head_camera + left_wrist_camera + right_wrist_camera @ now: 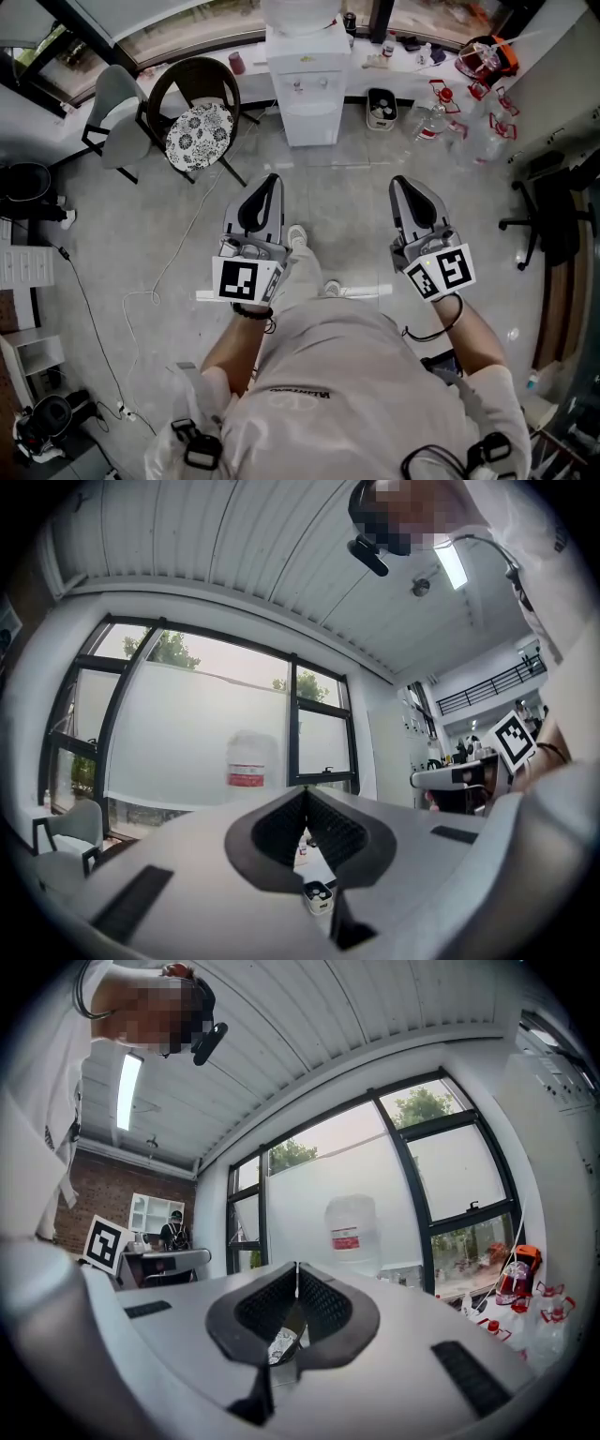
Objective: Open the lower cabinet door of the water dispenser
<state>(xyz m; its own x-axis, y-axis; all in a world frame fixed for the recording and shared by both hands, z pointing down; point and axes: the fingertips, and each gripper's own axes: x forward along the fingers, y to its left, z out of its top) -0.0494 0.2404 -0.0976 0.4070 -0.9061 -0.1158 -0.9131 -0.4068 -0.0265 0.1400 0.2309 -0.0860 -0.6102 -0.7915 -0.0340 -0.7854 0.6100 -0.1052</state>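
Grey plastic jaws with black ribbed pads are pressed tip to tip on both tools. The left hand-held gripper [273, 178] is closed with nothing between its pads, and its own view shows the pads [330, 829] meeting at the point. The right hand-held gripper [398, 181] is likewise closed and empty, its tips joined in a thin seam [296, 1265]. Both are held out level in front of the person, side by side and pointing the same way, over bare floor [347, 197].

Straight ahead of them and well apart stands the white water dispenser [307, 84], backed against the window sill, with its bottle [251, 761] rising just above the jaw line in both gripper views. The lower cabinet door [310, 122] is the upright panel at the foot of the dispenser's front. It faces the person and looks closed, though no handle or hinge side can be made out at this range.

The dispenser lies between the two lines of aim, closer to the left one, so the left hand seems the nearer. Either would have to come low and forward to reach the door. A cushioned chair [199, 131] stands to the dispenser's left, and a small bin [382, 108] just to its right.
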